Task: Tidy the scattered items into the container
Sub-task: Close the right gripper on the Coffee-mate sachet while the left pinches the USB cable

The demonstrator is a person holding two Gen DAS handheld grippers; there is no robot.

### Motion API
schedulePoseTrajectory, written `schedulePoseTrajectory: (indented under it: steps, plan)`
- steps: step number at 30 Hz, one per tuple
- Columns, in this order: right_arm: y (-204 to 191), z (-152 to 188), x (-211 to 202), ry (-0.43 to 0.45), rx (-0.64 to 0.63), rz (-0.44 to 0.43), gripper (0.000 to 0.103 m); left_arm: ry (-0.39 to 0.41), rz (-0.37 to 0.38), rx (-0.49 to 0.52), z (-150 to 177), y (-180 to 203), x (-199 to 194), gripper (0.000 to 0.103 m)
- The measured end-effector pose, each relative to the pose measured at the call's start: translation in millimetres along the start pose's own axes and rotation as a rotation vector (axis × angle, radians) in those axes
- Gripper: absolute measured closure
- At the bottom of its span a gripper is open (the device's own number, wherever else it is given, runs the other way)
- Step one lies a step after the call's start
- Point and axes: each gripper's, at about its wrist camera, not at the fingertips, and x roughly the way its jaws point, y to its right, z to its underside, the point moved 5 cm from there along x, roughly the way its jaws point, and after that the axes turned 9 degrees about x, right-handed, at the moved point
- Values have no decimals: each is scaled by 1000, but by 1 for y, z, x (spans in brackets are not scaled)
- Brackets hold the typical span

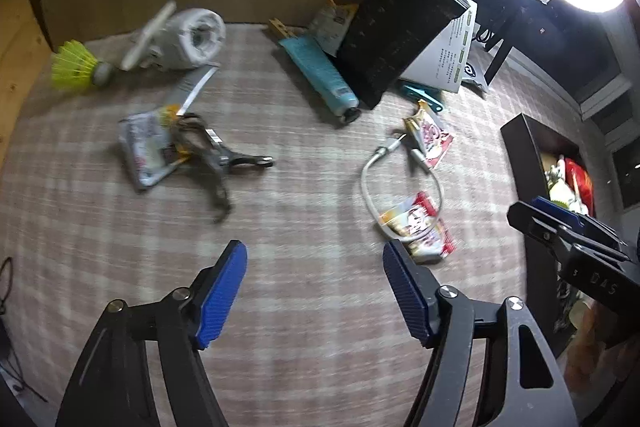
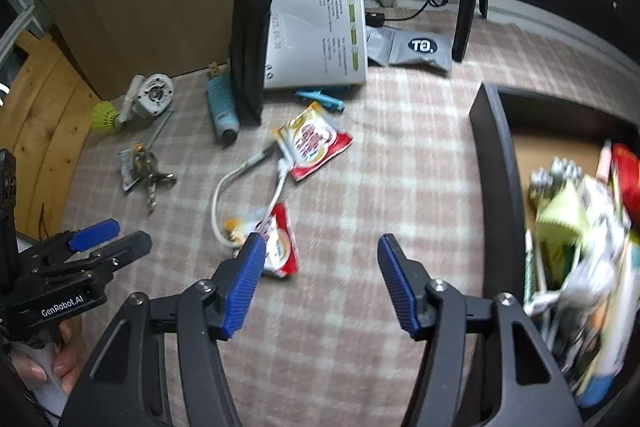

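Note:
Scattered items lie on a plaid cloth: two red snack packets [image 1: 420, 227] [image 1: 430, 137], a white cable [image 1: 372, 183], a teal tube [image 1: 320, 75], pliers [image 1: 224, 159] on a silver packet, and a yellow shuttlecock [image 1: 76, 67]. The dark container [image 2: 496, 163], holding several items, stands at the right. My left gripper [image 1: 314, 293] is open and empty above the cloth, the near packet by its right finger. My right gripper [image 2: 320, 285] is open and empty, left of the container; the near packet [image 2: 280, 247] lies by its left finger. The left gripper also shows in the right wrist view [image 2: 108, 235].
A black pouch [image 1: 396, 39] and a white booklet [image 2: 320, 31] lean at the back against a wooden panel. A white fan-like device [image 1: 188, 39], a grey sachet [image 2: 420, 49], a teal clip [image 2: 322, 99] and a black stand leg [image 2: 468, 15] are also there.

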Motion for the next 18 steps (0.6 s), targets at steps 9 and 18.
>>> schedulePoseTrajectory:
  steps: [9,18]
  plan:
    - [17,-50,28,-64,-20,-11,46,-61,-1,-1,-23,15,28,45]
    - [-6,-78,81,-171,-82,-53,37,-120,-5,-7,-30,17,52,51]
